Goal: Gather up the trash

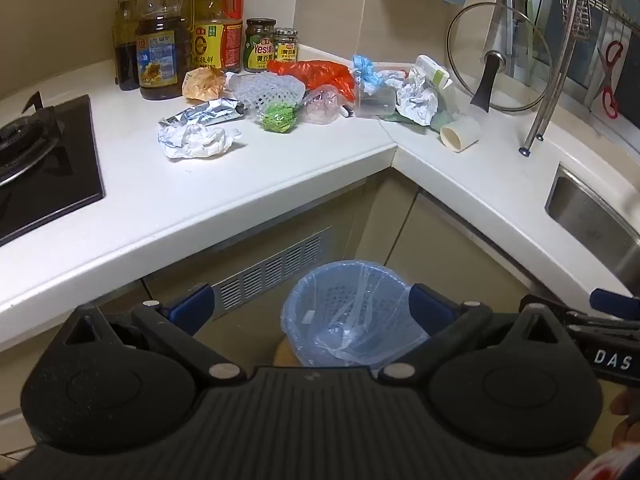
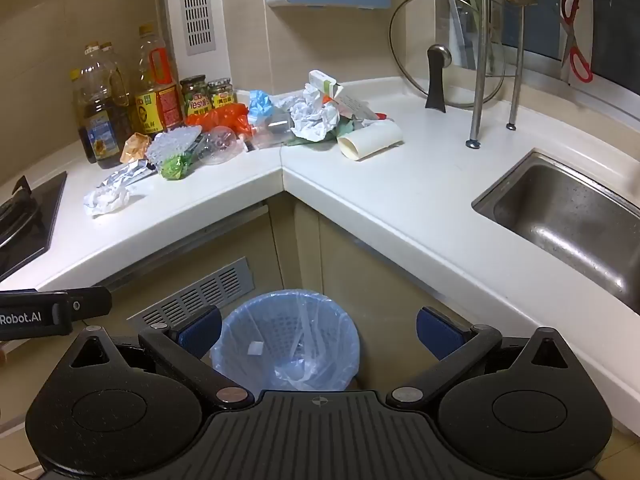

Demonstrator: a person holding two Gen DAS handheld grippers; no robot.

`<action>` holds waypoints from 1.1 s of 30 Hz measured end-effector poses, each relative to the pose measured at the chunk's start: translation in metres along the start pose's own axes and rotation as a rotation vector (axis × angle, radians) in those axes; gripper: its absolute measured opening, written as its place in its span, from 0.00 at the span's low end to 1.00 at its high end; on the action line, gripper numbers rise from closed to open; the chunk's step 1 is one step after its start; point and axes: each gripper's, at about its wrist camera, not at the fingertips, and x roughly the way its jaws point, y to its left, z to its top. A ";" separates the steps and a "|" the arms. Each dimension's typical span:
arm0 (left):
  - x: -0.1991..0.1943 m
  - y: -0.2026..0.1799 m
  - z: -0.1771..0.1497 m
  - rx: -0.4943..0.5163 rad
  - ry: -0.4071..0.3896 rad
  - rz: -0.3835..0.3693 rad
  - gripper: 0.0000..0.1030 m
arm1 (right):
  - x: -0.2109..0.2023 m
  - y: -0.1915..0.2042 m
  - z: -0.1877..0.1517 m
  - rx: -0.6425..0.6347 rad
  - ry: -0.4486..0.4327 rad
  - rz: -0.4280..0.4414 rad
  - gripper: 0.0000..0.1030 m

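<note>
Both grippers hung over the lined blue bin (image 2: 286, 340) on the floor in the cabinet corner, left gripper (image 1: 312, 308) and right gripper (image 2: 318, 326) each with jaws spread wide and nothing between them. The trash lay up and ahead of both, on the white worktop (image 1: 200, 192) above and behind the bin, strung along the corner. Judged nearest to the left gripper: the crumpled white paper (image 1: 196, 142) at the pile's stove-side end, its long axis running roughly along the worktop edge. Judged nearest to the right gripper: the cream paper tube (image 2: 370, 140) at the sink-side end, lying on its side, open mouth toward the bin. Count, as far as the heap allowed: two crumpled white papers, one foil wrapper (image 1: 204, 114), one green wad (image 1: 276, 117), one white foam net (image 1: 266, 90), one red plastic bag (image 1: 316, 74), one blue bag scrap (image 1: 366, 70), one tan wrapper (image 1: 202, 82), one clear cup (image 1: 374, 102), one small carton (image 2: 324, 80). Behind the bin's pile stood three oil bottles and two jars, not trash by the look. The bin appeared nearly empty.
</note>
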 end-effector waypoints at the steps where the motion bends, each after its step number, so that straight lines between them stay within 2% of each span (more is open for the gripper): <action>1: 0.000 -0.001 0.000 0.004 -0.003 0.004 1.00 | 0.000 0.000 0.000 0.002 0.000 0.002 1.00; 33: 0.000 -0.001 0.000 0.008 -0.016 -0.006 0.99 | 0.001 -0.001 0.001 0.004 0.001 0.004 1.00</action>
